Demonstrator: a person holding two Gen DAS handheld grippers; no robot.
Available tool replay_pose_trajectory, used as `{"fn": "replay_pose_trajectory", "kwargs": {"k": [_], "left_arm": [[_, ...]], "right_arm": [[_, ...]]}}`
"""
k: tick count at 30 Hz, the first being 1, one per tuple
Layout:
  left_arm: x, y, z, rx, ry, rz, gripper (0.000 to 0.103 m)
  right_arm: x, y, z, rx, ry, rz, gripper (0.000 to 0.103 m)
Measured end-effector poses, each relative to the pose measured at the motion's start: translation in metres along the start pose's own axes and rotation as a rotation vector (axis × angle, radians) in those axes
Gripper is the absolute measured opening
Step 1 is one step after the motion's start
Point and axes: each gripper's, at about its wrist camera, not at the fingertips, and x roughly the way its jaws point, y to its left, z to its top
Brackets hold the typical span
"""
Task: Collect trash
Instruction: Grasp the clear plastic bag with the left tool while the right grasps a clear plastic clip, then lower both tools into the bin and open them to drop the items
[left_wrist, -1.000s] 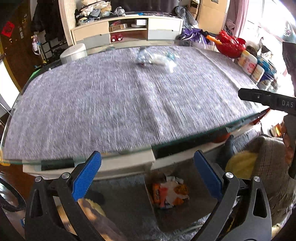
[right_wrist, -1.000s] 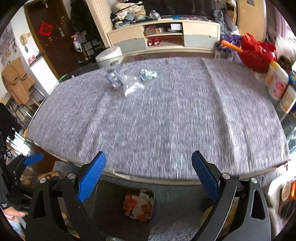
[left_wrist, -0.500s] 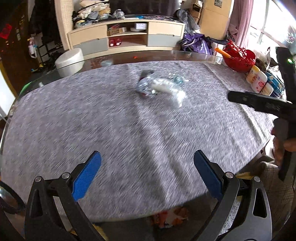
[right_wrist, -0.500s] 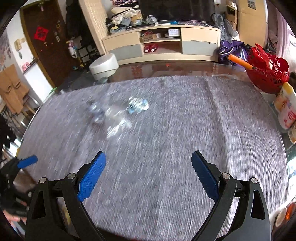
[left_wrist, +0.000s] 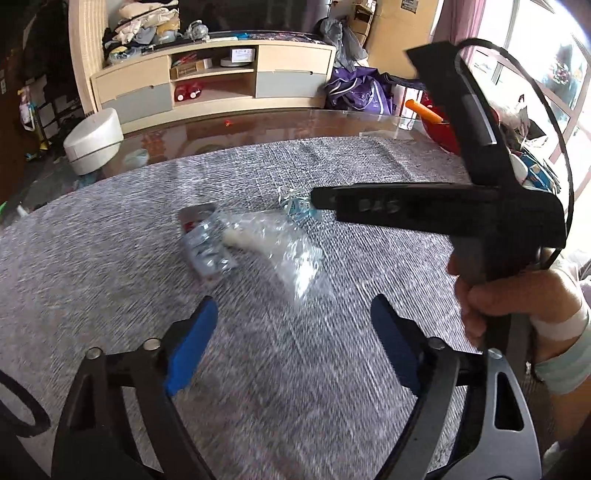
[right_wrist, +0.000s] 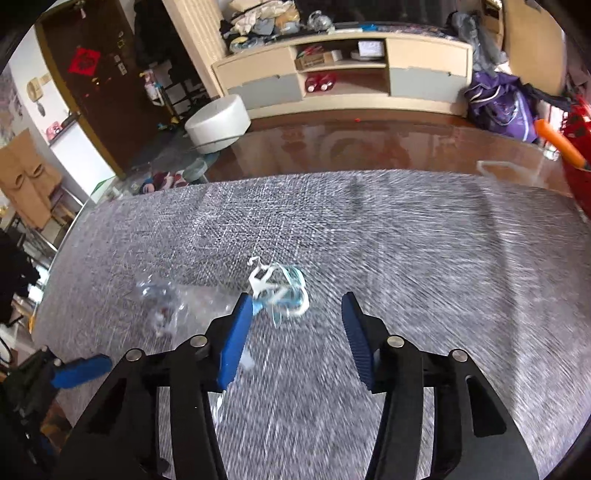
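Grey woven cloth (left_wrist: 110, 280) covering a glass-topped table (right_wrist: 369, 144), living-room setting. Nearest: left gripper (left_wrist: 293, 317), angled down over the cloth, blue pads apart and closing, nothing between them. Right gripper (right_wrist: 297, 308), likewise angled down, jaws closing, not yet pressing anything; a person's hand (left_wrist: 513, 299) grips its handle. Just ahead of its tips: blue-and-white crumpled scrap (right_wrist: 279, 290), near the left pad. Beside that, clear plastic bag (left_wrist: 280, 243) and silver blister pack (left_wrist: 207, 247), lying flat. Beyond: white round stool (right_wrist: 218, 122), cream media cabinet (right_wrist: 343, 74).
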Motion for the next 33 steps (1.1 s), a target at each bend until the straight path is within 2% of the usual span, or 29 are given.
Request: {"fn": "replay_pose_trajectory", "kwargs": {"k": [1,3,5,6,8,13,16,19,26,33], "left_arm": [[0.006,0.001,0.002,-0.006,0.008,-0.008,0.072],[0.015,0.003,0.003,-0.013,0.015,-0.02,0.066],[0.024,0.005,0.004,-0.025,0.024,-0.038,0.051],[0.027,0.006,0.005,-0.027,0.027,-0.047,0.046],[0.033,0.005,0.006,-0.023,0.034,-0.071,0.03],[0.035,0.001,0.004,0.005,0.028,-0.067,0.024],[0.029,0.002,0.001,0.005,0.023,-0.062,0.016],[0.015,0.003,0.002,0.003,0.006,-0.055,0.016],[-0.043,-0.011,0.0,0.031,-0.072,-0.025,0.015],[-0.099,-0.027,-0.022,0.05,-0.113,0.019,0.015]], "right_arm": [[0.006,0.0,0.001,-0.003,0.011,0.005,0.048],[0.015,0.001,0.002,-0.01,0.028,0.019,0.039],[0.018,0.002,0.002,-0.025,0.021,0.014,0.034],[0.019,0.001,0.002,-0.029,0.021,0.012,0.028],[0.02,0.0,0.003,-0.026,0.026,0.037,0.017],[0.017,0.002,0.002,-0.049,0.016,0.017,0.013],[0.006,-0.002,0.0,-0.044,0.004,0.005,0.013],[-0.013,-0.005,-0.002,-0.036,-0.018,-0.008,0.013],[-0.072,-0.004,-0.011,-0.039,-0.079,-0.049,0.012],[-0.137,0.007,-0.044,-0.054,-0.132,-0.057,0.012]]}}
